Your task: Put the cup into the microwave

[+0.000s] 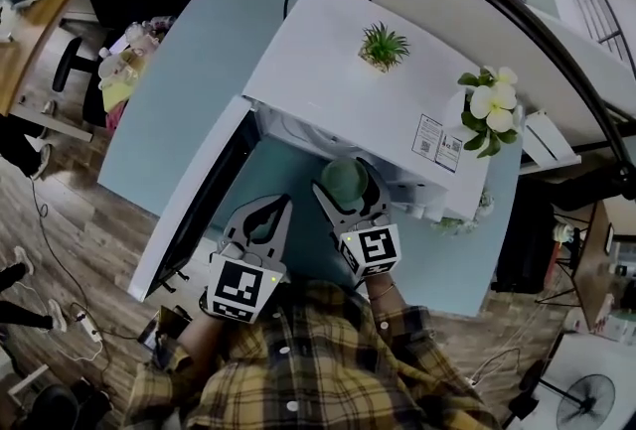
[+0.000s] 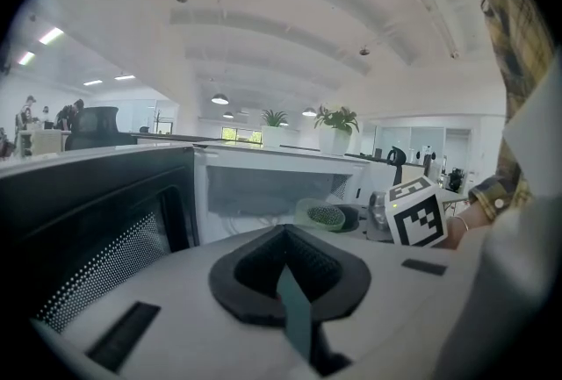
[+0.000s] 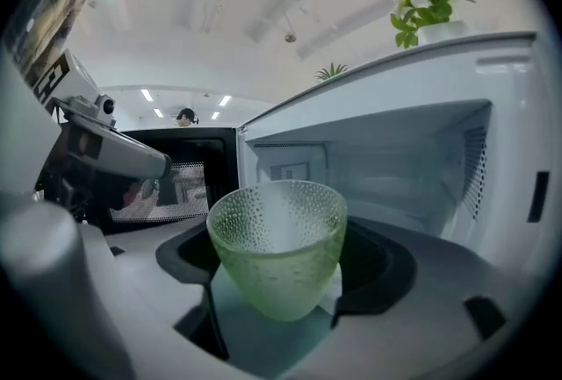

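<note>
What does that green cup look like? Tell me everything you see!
The cup is pale green and see-through, like glass, with tiny bumps all over. Its rim is wide and round, and it narrows to a rounded bottom. It looks empty and stands upright, gripped between the right gripper's fingers, just in front of the open microwave, not inside yet.

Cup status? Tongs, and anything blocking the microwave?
Right tongs shut on the green cup, upright, at the mouth of the open microwave. Left tongs shut, empty. Door swung wide; nothing seen in the way.
</note>
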### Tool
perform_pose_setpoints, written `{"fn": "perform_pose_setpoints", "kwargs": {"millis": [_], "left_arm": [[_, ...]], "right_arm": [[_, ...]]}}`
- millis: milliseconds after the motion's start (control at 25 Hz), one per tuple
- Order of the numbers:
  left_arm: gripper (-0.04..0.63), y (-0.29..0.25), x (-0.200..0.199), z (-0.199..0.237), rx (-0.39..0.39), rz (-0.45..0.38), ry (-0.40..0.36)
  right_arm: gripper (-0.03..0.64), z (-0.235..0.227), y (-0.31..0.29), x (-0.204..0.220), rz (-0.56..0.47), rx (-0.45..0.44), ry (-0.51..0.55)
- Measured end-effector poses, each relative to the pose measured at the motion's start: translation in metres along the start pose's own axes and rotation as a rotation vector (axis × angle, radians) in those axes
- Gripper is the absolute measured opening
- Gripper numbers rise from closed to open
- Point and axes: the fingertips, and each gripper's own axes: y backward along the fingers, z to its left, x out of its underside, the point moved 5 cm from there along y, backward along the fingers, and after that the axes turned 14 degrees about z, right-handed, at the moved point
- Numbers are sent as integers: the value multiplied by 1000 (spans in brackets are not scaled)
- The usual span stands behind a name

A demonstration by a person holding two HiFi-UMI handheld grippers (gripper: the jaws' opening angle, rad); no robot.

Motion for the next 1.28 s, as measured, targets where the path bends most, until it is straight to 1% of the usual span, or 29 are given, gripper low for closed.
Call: {"fn": "perform_pose_setpoints", "kwargs": {"millis": [400,600,920,1160,1280], "left_arm": [[-11,0,8,-4,-16,21,10],[-11,4,10,-4,-34,24,12],[-11,12,16,-1,-61,35,32],[-11,18,21,-4,-74,39,35],[-11,21,24,-4,-81,36,39]], "right_arm": [[387,-10,-29,2,5,10,-16],[387,-13,-40,-1,-22,7,0],[387,-21,-54,-10,-52,45,19],[386,-30,-63,-15,-86,75,-33],[387,-30,-66,-15,-89,80,-42]]}}
